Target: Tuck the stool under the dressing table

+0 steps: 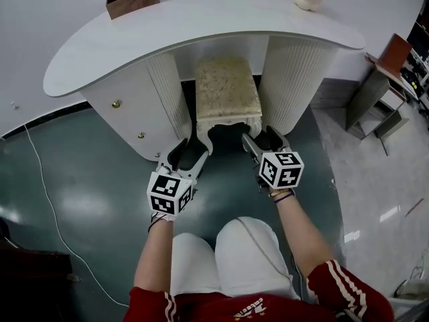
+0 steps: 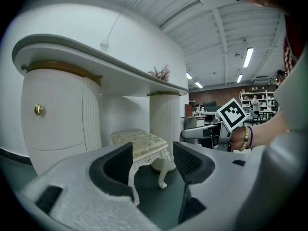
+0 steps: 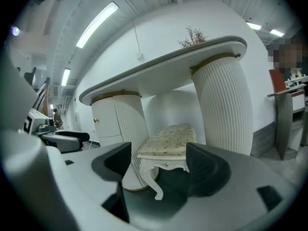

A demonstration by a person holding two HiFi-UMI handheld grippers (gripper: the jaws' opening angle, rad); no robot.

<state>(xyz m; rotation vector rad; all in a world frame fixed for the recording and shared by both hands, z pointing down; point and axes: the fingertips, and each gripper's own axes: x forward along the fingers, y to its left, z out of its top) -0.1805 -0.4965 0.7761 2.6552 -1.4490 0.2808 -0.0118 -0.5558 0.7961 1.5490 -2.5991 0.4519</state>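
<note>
stool point(image 1: 226, 96) fills the gap under the dressing table point(image 1: 201, 25).

**A:** Where's the stool?

**B:** The stool point(image 1: 226, 96) stands upright on the dark green floor point(image 1: 87, 200), in the gap between the table's point(image 1: 201, 19) two pedestals point(image 1: 295, 79), close to both but touching neither.

**A:** Fully under?

**B:** Its back end is under the top. From the head view the front end sticks out past the top's inward-curving edge.

**A:** What does it look like?

**B:** A cream, patterned seat point(image 1: 225, 82) on a white carved frame with curved legs point(image 3: 153, 184).

**A:** And the table?

**B:** White, with a long curved top. The pedestals are rounded and ribbed, with a gold band under the top. The left one carries small gold knobs point(image 1: 116, 103).
</note>
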